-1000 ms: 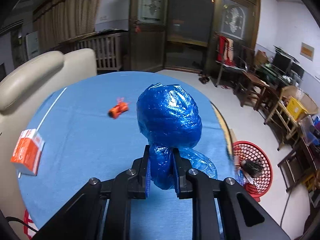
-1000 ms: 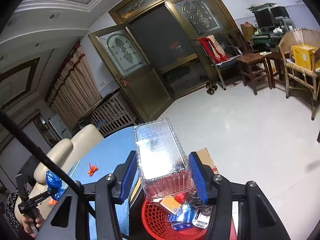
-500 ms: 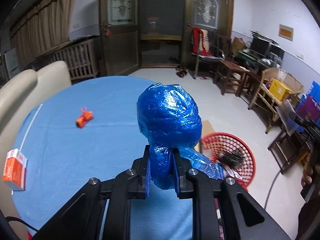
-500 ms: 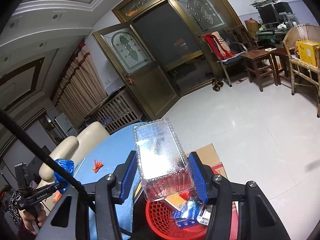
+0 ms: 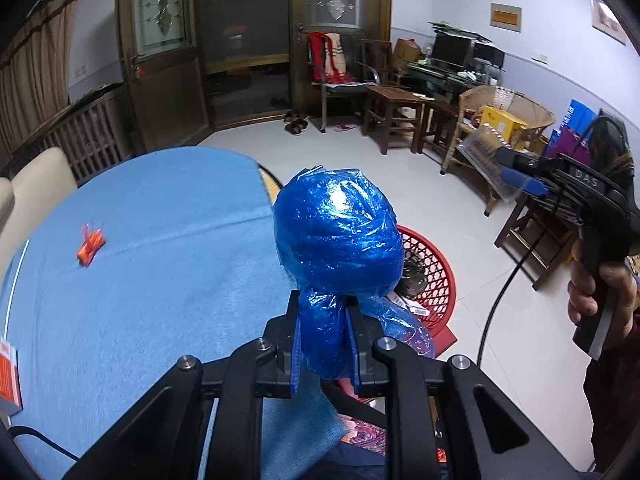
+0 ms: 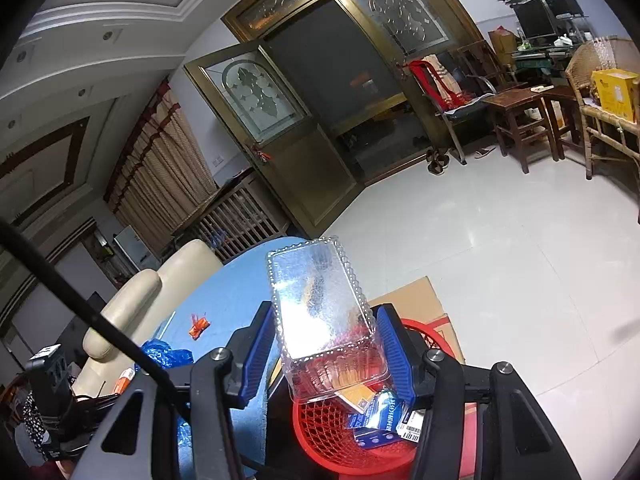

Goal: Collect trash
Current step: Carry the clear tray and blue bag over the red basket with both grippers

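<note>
My left gripper (image 5: 324, 344) is shut on the knotted neck of a blue plastic bag (image 5: 338, 236), held at the right edge of the blue table (image 5: 160, 272), above and beside the red mesh basket (image 5: 434, 268) on the floor. My right gripper (image 6: 326, 354) is shut on a clear plastic clamshell box (image 6: 320, 312), held above the red basket (image 6: 324, 428), which has several packets in it. The right gripper also shows in the left wrist view (image 5: 516, 172). An orange wrapper (image 5: 90, 246) lies on the table.
An orange and white carton (image 5: 8, 376) lies at the table's left edge. A cream sofa (image 6: 148, 300) stands behind the table. Flat cardboard (image 6: 416, 308) lies under the basket. Wooden chairs and stools (image 5: 396, 116) stand across the tiled floor.
My left gripper has swung right with the blue bag, from over the table to its right edge by the basket. The right gripper holds the clear box about where it was.
</note>
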Demonstrator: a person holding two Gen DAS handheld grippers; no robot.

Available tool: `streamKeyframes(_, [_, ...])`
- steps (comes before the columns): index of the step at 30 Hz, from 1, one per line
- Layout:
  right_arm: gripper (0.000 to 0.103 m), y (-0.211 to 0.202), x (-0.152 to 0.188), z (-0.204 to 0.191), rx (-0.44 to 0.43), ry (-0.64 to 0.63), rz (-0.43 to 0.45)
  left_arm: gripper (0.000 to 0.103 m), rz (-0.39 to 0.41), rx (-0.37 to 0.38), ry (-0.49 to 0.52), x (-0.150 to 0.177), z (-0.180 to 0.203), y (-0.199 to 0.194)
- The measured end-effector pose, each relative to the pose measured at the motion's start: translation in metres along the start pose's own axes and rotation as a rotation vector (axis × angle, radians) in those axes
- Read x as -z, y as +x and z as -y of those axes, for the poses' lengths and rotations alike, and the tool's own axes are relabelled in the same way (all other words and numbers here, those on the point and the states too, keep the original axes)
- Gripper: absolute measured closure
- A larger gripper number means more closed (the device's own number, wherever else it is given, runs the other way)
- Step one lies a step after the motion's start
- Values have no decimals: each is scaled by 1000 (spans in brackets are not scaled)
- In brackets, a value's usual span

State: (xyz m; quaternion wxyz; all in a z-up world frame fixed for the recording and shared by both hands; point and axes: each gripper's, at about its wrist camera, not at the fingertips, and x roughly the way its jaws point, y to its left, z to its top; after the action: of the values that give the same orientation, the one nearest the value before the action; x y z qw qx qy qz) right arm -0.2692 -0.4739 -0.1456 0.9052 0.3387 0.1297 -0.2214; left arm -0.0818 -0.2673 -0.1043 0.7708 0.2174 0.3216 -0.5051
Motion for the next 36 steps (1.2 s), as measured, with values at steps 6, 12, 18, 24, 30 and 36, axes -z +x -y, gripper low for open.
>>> streamKeyframes(6, [48, 8, 1, -2, -7, -8, -20, 84, -7, 10, 19, 2, 4, 1])
streamKeyframes(12, [48, 19, 3, -1, -18, 1, -45, 84, -28, 3, -15, -1, -7, 5])
streamKeyframes(18, [48, 31, 5, -1, -23, -1, -75, 84, -34, -17, -38, -2, -10, 10])
streamKeyframes(24, [48, 35, 2, 1, -32, 3, -78, 83, -68, -72, -16, -1, -1, 22])
streamKeyframes(30, [48, 39, 6, 6, -40, 8, -88, 83, -79, -98, -3, -3, 0, 26])
streamKeyframes(36, [48, 41, 5, 5, -48, 2, -90, 83, -65, -116, 14, -7, 3, 25])
